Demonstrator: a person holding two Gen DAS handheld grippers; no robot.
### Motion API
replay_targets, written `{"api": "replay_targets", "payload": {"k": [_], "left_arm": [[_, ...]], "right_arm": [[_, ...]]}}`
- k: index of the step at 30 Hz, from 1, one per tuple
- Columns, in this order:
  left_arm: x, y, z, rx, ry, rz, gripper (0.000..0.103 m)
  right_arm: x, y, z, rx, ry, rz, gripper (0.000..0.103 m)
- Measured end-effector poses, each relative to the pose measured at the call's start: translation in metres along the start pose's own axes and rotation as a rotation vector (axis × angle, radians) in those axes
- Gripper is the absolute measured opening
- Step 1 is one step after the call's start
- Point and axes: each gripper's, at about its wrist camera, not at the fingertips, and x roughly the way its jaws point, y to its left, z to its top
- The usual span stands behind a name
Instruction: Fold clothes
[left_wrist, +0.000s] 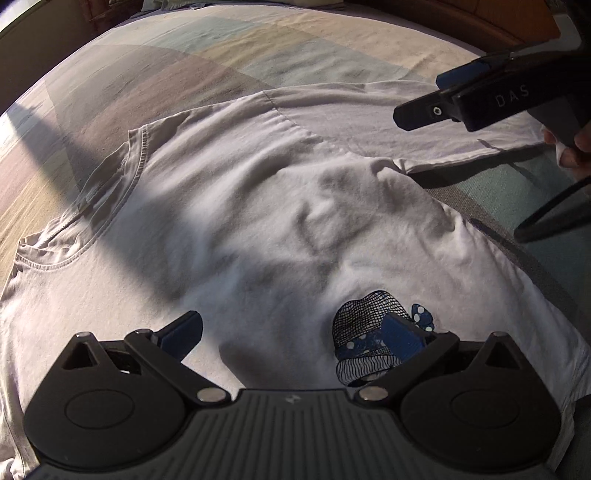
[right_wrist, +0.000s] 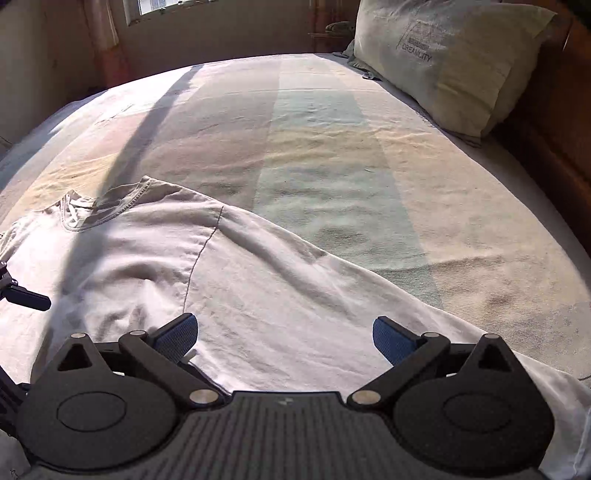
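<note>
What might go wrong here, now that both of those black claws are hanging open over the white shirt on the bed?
Three risks, as I judge them. The white printed T-shirt is rumpled across its middle, so folding now may trap creases. The open left gripper hovers over one flat layer and may pinch the striped bedsheet beneath too. The open right gripper sits above the long sleeve, which could drag the body askew.

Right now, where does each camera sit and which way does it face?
Left wrist: on the left gripper, low over the white shirt, jaws open; the right gripper and fingers show at upper right.
Right wrist: on the right gripper, facing across the bed toward the pillow, jaws open.
Shared: shirt, bed.
</note>
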Motion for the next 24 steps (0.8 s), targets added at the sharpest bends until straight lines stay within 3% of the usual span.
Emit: {"api": "replay_targets", "payload": {"k": [2, 5, 11, 14, 16, 19, 24], "left_arm": [[-0.004, 0.005, -0.013, -0.029, 0.014, 0.001, 0.102], [-0.01, 0.015, -0.029, -0.063, 0.034, -0.016, 0.102], [-0.017, 0.034, -0.065, -0.089, 0.043, -0.046, 0.102], [-0.021, 0.039, -0.067, -0.088, 0.034, -0.047, 0.102], [-0.023, 0.043, -0.066, -0.101, 0.021, -0.045, 0.102], [-0.026, 0.053, -0.069, -0.1, 0.011, -0.028, 0.102], [-0.03, 0.078, -0.078, -0.105, 0.009, 0.029, 0.102]], "right_arm": [[0.019, 0.035, 0.006, -0.061, -0.013, 0.032, 0.103], [0.036, 0.059, 0.003, -0.131, 0.015, -0.016, 0.103], [0.014, 0.015, -0.048, -0.135, 0.101, -0.045, 0.103], [0.002, 0.019, -0.046, -0.175, 0.17, -0.084, 0.103], [-0.004, 0.03, -0.036, -0.185, 0.14, -0.073, 0.103], [-0.006, 0.059, -0.014, -0.187, 0.064, -0.004, 0.103], [0.017, 0.112, 0.008, -0.234, 0.02, 0.13, 0.103]]}}
